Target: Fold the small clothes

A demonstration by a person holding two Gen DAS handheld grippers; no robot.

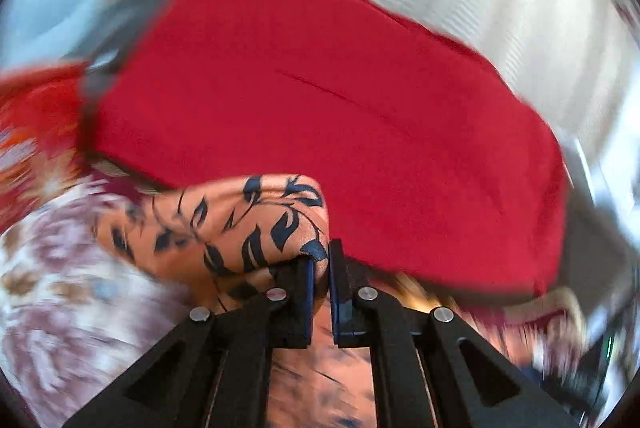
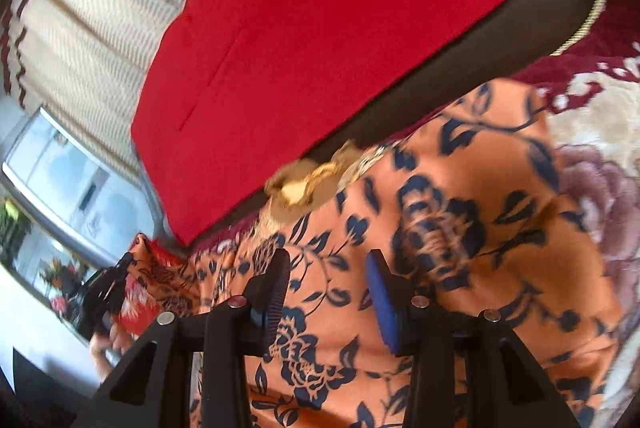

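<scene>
An orange garment with a dark blue leaf print (image 2: 460, 228) lies spread over a floral blanket. My left gripper (image 1: 319, 260) is shut on a bunched edge of this orange garment (image 1: 240, 224) and holds it lifted. My right gripper (image 2: 328, 264) is open, its fingers hovering just above the spread orange cloth, with nothing between them. The left gripper also shows small at the left of the right wrist view (image 2: 106, 288), holding the cloth's far corner. Both views are blurred by motion.
A large red cushion (image 1: 320, 115) lies just beyond the garment, also in the right wrist view (image 2: 320, 27). A floral maroon and cream blanket (image 2: 600, 131) lies under the garment. A pale ribbed curtain (image 2: 100, 7) and a window (image 2: 60, 179) stand behind.
</scene>
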